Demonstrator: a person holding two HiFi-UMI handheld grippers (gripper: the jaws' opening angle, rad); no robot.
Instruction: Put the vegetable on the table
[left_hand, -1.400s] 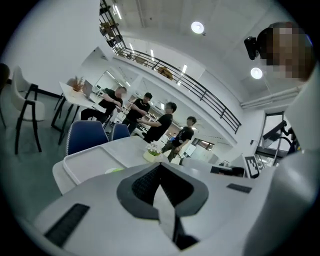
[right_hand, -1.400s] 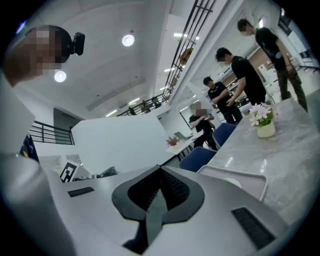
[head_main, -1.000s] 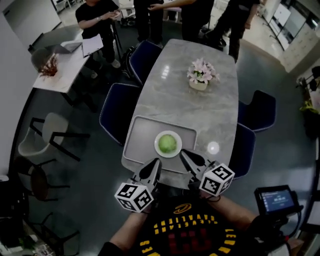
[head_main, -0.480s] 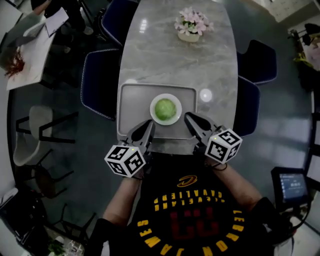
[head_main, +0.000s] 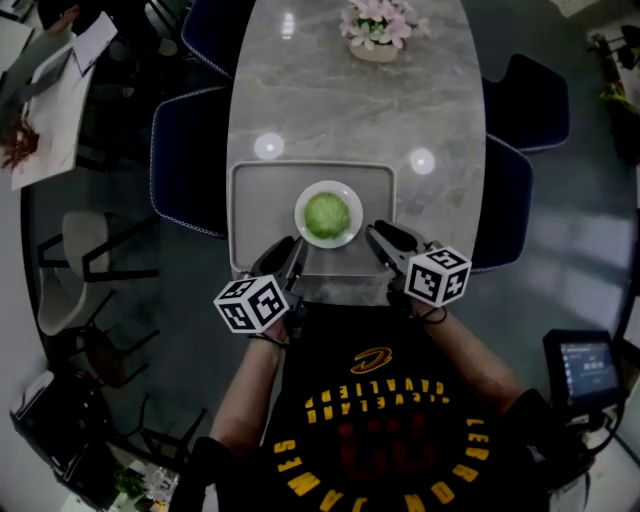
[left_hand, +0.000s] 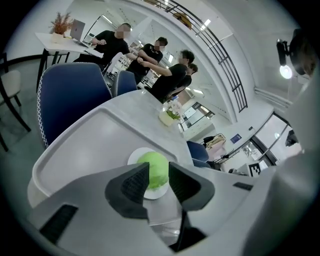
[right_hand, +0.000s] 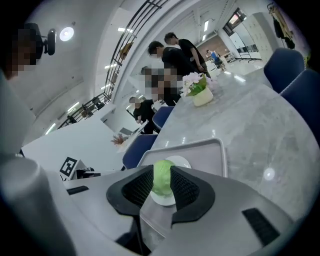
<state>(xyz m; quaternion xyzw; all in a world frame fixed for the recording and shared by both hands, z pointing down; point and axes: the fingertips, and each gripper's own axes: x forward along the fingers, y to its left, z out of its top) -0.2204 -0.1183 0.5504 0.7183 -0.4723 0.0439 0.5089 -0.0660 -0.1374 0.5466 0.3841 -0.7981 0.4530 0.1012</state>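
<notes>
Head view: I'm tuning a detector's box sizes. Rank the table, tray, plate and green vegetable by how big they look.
1. table
2. tray
3. plate
4. green vegetable
Each rests on the one listed before it, so nearness to the camera hardly skews the order.

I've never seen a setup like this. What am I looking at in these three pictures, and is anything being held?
No robot: a person holds a two-jaw gripper in each hand. One picture is from a camera on the person's head, looking down; the other two from cameras riding on the grippers, looking along the jaws. On the table lies a tray with a white plate bearing a round green vegetable; potted flowers stand farther off. The jaws of the left gripper are opening, those of the right gripper stand apart; neither holds anything. The vegetable shows beyond the gaps.
</notes>
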